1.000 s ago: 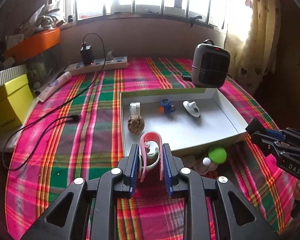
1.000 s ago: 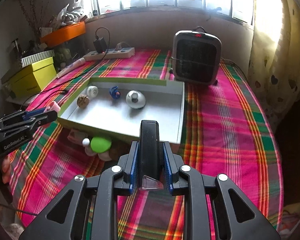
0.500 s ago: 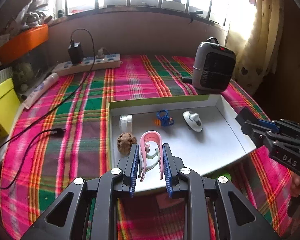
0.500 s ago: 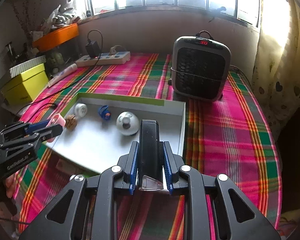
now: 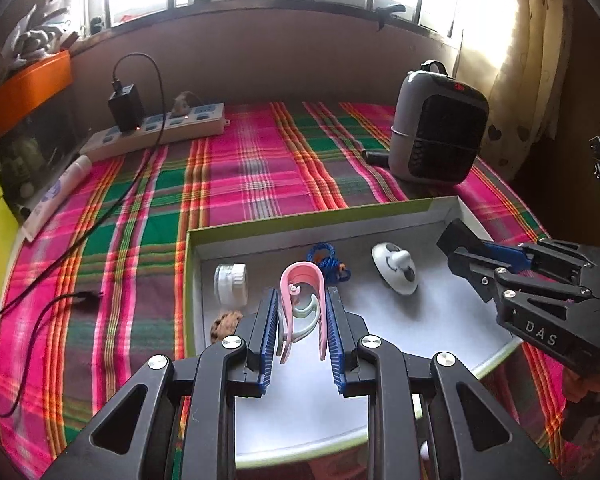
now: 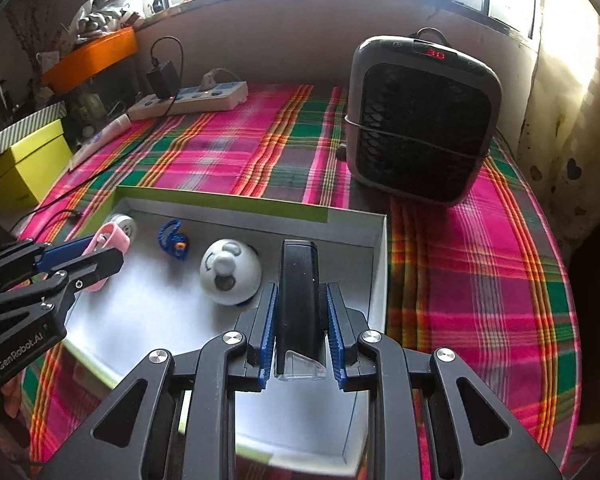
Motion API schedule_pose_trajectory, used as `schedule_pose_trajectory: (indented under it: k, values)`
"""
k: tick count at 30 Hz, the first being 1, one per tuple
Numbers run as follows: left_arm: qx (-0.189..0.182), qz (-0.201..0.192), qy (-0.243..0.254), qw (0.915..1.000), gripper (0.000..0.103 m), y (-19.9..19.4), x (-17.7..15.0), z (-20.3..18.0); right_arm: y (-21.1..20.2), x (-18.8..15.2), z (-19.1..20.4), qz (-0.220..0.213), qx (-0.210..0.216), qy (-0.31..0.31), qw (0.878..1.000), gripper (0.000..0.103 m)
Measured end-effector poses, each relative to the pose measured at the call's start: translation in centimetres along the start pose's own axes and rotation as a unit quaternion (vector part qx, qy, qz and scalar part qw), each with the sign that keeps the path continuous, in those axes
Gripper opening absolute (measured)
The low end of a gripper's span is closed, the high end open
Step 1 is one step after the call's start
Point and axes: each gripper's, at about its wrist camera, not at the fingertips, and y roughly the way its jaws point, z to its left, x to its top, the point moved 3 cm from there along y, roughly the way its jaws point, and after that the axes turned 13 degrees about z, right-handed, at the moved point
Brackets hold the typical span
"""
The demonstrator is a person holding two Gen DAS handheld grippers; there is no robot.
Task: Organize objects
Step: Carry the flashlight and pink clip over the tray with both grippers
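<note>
White tray (image 5: 472,216) on plaid table (image 5: 260,168): holds 1 white jar (image 5: 231,283), 1 blue toy (image 5: 327,261), 1 white dome toy (image 5: 396,269), 1 brown ball (image 5: 225,322). Left gripper (image 5: 300,320) above tray, jaws clamping pink clip (image 5: 300,280). Right gripper (image 6: 300,320) above tray, jaws clamping black case (image 6: 299,292)

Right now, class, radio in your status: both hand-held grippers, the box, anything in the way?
Left hand-held gripper shut on pink clip. Right hand-held gripper shut on black case. Both over white box. White dome toy beside right's drop spot.
</note>
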Motion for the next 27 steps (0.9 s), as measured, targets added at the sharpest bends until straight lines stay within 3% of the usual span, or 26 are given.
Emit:
schedule_pose_trajectory:
  k: [27]
  values:
    - [0.013,0.032,0.008,0.9994,0.021,3.5,0.9,-0.5,2.4,1.5,-0.3,0.017,0.0,-0.003,1.0,0.024]
